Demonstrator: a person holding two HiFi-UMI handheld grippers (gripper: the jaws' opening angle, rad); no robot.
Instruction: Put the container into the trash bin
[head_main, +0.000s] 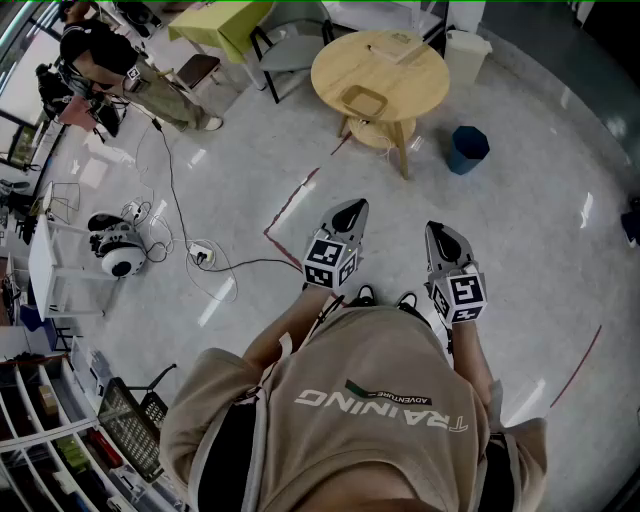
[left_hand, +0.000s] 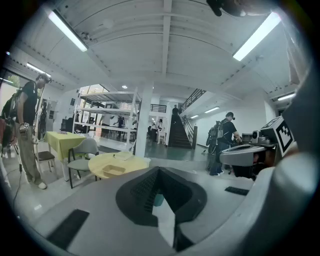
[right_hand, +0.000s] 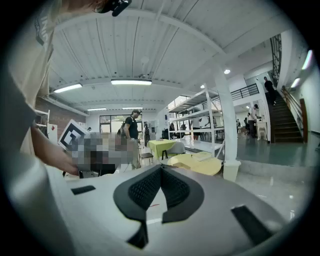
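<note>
step: approach, nothing gripped | left tongs (head_main: 350, 208) and right tongs (head_main: 440, 232) are held closed, empty | container (head_main: 365, 100) is seen on bench (head_main: 420, 75), well apart | next: container is to be reached, tongs opened around it | trash bin (head_main: 467, 148) is beside bench

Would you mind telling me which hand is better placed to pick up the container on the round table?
Probably left: the left tool lies nearer the container; the right tool is further off, toward the bin.

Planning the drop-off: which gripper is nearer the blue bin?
Right. The right gripper points nearly at the bin, which lies ahead and slightly to its right; the left gripper is farther left, in line with the table.
</note>
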